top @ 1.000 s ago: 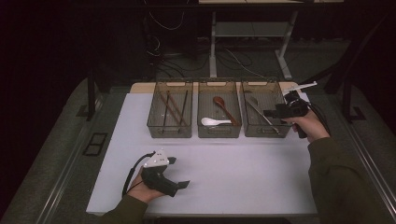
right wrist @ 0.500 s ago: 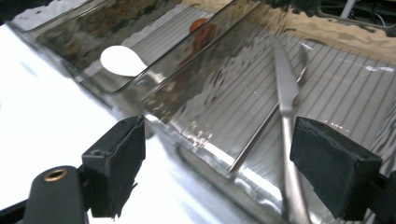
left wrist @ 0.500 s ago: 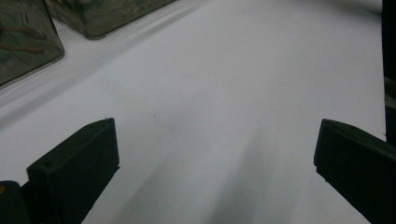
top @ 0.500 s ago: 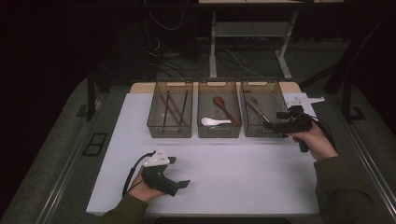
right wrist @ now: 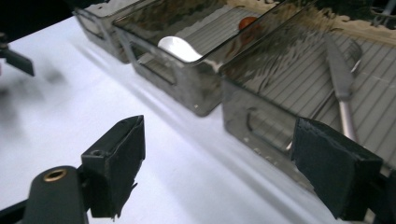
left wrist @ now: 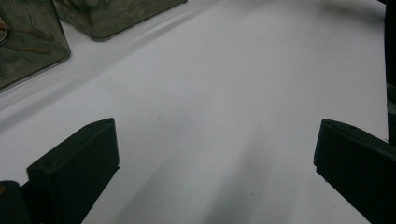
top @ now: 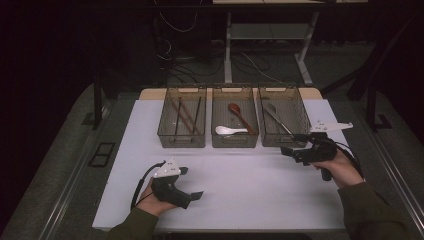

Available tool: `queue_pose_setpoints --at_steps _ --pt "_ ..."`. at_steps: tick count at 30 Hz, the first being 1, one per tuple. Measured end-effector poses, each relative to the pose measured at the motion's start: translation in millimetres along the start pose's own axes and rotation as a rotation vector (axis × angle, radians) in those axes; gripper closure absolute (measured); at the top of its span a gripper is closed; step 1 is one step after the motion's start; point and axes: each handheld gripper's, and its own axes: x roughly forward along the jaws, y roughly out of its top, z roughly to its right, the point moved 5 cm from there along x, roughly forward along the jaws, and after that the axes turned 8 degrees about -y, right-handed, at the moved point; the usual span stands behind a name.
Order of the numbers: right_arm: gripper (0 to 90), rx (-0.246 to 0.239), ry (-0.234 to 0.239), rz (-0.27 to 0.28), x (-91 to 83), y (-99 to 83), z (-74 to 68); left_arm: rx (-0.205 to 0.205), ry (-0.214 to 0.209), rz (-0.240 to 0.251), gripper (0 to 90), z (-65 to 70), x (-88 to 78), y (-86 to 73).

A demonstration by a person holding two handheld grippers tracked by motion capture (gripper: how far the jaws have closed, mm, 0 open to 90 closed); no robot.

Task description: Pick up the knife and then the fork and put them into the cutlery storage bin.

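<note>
With cutlery sorted, I judge, my right gripper [top: 292, 145], jaws wide and just opened, empty, sits just before the right bin [top: 282, 140]; my left gripper [top: 192, 185], wide too, rests well nearer me, so next I retreat.

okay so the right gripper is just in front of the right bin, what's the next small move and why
Probably draw the right gripper a little further back toward the person and let it rest on the white table. Its jaws stand open with nothing between them, the knife lies inside the right bin, and the left gripper already sits idle and open.
</note>
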Motion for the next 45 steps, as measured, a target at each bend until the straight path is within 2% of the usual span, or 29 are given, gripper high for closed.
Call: queue_pose_setpoints --at_steps 14,20,27,32,38,45 --pt "16.1 -0.055 0.049 0.027 -6.8 -32.1 -21.5 0.005 0.000 0.003 0.0 1.9 -1.1 -0.1" --pt "16.1 -0.058 0.065 0.039 -8.4 -45.0 -30.6 0.009 -0.004 0.003 0.0 3.0 -0.7 0.4" --pt "16.1 -0.072 0.098 0.044 -12.6 -60.8 -41.6 0.008 -0.004 0.006 0.0 3.5 -1.2 0.1" --pt "16.1 -0.081 0.103 0.023 -13.1 -71.4 -48.2 0.013 -0.003 0.002 0.0 4.0 -1.4 0.0" --pt "16.1 -0.095 0.107 0.001 -12.0 -78.6 -53.0 0.012 -0.006 0.002 0.0 4.4 -0.5 -0.3" --pt "16.1 -0.103 0.105 -0.003 -11.5 -78.7 -53.7 0.009 -0.006 0.002 0.0 4.3 -0.7 -0.6"
